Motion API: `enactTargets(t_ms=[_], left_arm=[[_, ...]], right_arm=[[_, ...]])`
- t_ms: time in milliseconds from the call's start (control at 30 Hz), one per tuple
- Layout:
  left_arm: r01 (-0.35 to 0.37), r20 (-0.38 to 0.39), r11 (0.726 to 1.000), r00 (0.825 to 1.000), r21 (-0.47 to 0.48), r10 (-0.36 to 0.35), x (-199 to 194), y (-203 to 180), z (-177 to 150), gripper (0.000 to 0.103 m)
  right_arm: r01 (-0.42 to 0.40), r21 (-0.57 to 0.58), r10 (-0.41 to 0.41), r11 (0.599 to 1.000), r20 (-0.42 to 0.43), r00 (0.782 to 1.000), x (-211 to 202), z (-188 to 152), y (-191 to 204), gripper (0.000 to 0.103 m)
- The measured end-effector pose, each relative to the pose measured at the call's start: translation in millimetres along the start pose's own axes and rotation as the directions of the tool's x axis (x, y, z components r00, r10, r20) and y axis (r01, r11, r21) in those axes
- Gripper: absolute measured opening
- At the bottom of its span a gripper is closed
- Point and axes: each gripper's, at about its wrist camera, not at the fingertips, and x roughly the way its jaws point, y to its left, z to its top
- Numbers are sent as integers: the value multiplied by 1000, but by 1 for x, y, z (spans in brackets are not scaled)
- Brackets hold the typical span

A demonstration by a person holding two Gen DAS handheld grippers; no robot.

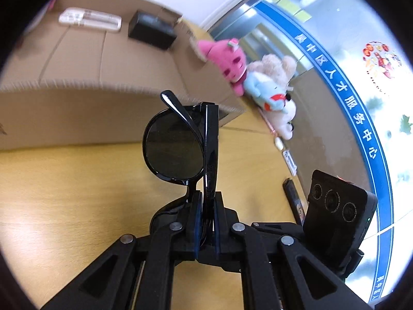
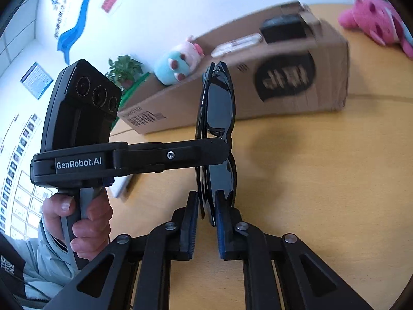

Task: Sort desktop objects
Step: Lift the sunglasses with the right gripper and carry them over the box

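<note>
A pair of black sunglasses (image 1: 173,149) with its arms folded is held up above the wooden table (image 1: 64,193) by both grippers. In the left wrist view my left gripper (image 1: 206,206) is shut on the frame near the bridge, one dark lens standing above the pads. In the right wrist view the sunglasses (image 2: 219,103) stand edge-on and my right gripper (image 2: 206,206) is shut on the lower lens. The left gripper (image 2: 224,149) reaches in from the left and clamps the bridge; a hand (image 2: 85,219) holds its handle. Only the right gripper's camera housing (image 1: 338,206) shows in the left view.
A cardboard box (image 2: 284,82) lies on the table behind the sunglasses, with a clear case (image 1: 90,19) and a black box (image 1: 152,29) on top. Plush toys: pink (image 1: 227,59), blue-and-white (image 1: 271,95), and a blue-and-pink one (image 2: 178,64). A glass wall lies beyond.
</note>
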Motion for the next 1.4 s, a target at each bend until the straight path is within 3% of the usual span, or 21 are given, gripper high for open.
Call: enactTargets(t_ms=[400, 567, 733, 933, 1100, 1233, 1400], left_arm=[[-51, 173, 996, 984, 78, 37, -85, -20, 44, 7], [-87, 223, 992, 973, 87, 66, -117, -4, 72, 7], [-157, 247, 986, 959, 62, 138, -130, 31, 97, 7], [-221, 193, 975, 956, -22, 221, -136, 93, 119, 7], [-244, 96, 961, 962, -130, 257, -120, 148, 119, 7], [-275, 35, 947, 958, -168, 285, -107, 168, 114, 7], [-302, 17, 935, 951, -187, 310, -103, 177, 111, 7]], right_arm=[[-15, -186, 29, 983, 73, 997, -13, 64, 74, 11], [-74, -241, 95, 968, 74, 993, 1, 103, 103, 10], [-153, -234, 169, 960, 50, 984, 43, 149, 120, 10], [-232, -167, 234, 958, -8, 972, 113, 181, 127, 10], [-271, -58, 266, 961, -77, 961, 166, 175, 115, 10], [-282, 30, 283, 959, -128, 950, 199, 168, 105, 10], [-269, 60, 275, 961, -156, 949, 213, 167, 102, 10]])
